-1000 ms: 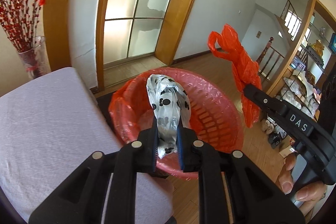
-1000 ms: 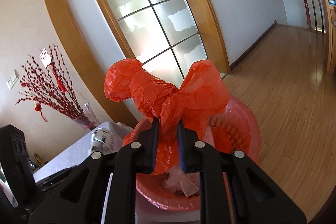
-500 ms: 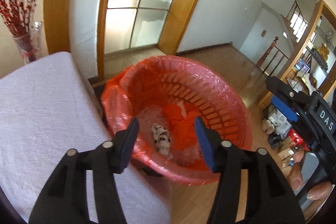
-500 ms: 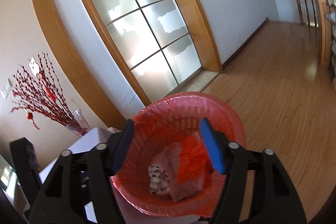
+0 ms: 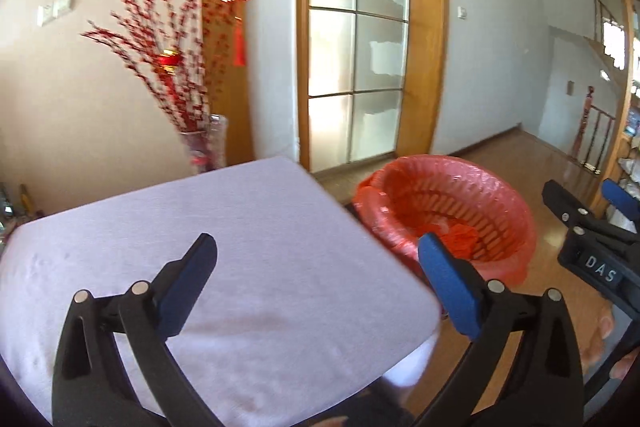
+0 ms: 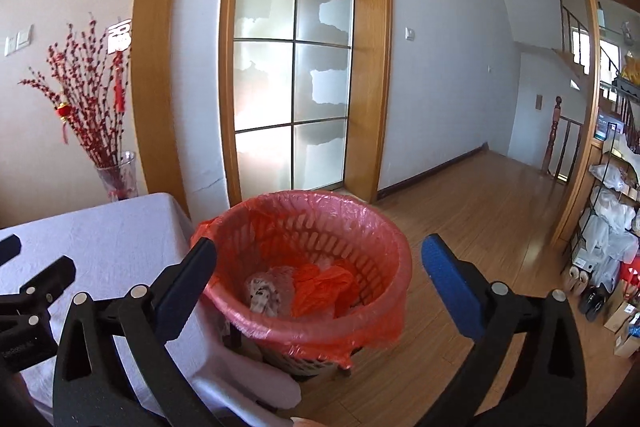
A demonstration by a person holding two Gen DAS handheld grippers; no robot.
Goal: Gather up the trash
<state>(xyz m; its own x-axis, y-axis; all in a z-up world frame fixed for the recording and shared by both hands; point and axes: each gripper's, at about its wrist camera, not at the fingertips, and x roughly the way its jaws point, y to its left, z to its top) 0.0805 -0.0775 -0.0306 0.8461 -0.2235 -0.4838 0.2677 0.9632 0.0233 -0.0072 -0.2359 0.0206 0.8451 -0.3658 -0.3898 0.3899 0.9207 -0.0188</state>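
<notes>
Left wrist view: the left hand-held gripper (image 5: 316, 281) has just been opening; its jaws stand wide with nothing between them, over the desk (image 5: 240, 227). The waste basket (image 5: 444, 211) stands upright at centre right, mouth upward.

Right wrist view: the right hand-held gripper (image 6: 318, 279) has just been opening and is empty. The orange bag (image 6: 320, 285) and spotted bag (image 6: 262, 293) lie crumpled inside the basket; no long axis can be told.

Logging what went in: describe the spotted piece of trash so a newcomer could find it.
Beside the white-covered table stands a basket lined with a red bag. At its bottom, left of the crumpled orange bag, lies the spotted bag: pale with black spots, the only patterned thing there.
</notes>
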